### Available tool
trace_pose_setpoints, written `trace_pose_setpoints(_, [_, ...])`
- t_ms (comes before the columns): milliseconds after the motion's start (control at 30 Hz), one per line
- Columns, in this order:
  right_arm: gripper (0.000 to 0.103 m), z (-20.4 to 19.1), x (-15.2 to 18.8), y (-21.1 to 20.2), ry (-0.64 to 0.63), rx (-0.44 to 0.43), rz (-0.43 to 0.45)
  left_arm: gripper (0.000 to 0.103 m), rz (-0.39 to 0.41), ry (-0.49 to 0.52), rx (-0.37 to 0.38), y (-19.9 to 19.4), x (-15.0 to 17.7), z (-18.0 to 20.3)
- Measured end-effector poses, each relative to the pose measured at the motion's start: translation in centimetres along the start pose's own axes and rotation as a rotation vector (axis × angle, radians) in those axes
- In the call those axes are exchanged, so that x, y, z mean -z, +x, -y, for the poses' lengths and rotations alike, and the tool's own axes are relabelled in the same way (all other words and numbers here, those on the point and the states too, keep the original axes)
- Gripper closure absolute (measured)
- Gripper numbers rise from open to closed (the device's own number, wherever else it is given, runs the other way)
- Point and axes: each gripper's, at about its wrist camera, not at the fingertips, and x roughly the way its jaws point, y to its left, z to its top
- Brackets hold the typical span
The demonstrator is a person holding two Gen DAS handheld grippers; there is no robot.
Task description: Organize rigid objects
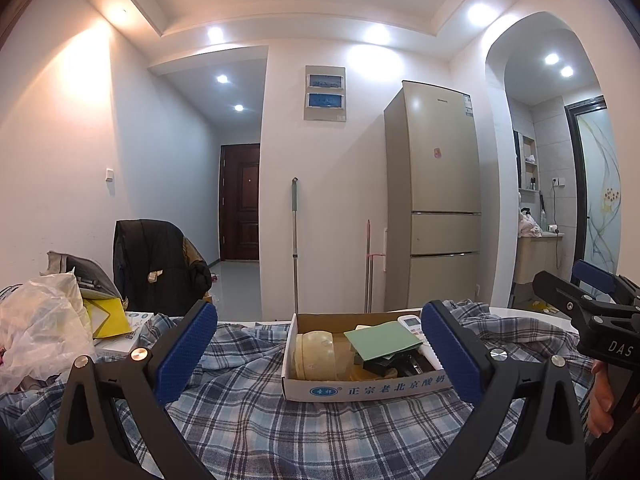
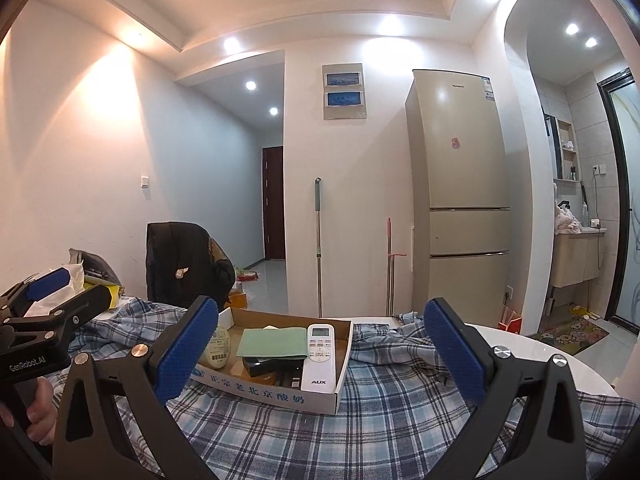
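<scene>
the left tongs (image 1: 318, 344) and the right tongs (image 2: 320, 344) both gape wide with nothing between the blue pads; a shallow cardboard box (image 2: 280, 390) sits on the plaid cloth (image 2: 400, 412) over the tabletop; inside it lie a white remote (image 2: 319, 356), a green card (image 2: 272, 343) and a cream bottle (image 1: 316, 354).

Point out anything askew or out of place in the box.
The green card lies tilted atop the dark items, not flat. The remote rests neatly along the cardboard box wall. Nothing spilled or broken.
</scene>
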Motion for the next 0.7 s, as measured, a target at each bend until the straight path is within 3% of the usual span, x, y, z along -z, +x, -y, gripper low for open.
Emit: trace_pose_setpoints(700, [0.000, -0.04, -0.02, -0.05, -0.001, 0.007, -0.003, 0.000, -0.004, 0.005, -0.009, 0.17, 0.44, 0.30])
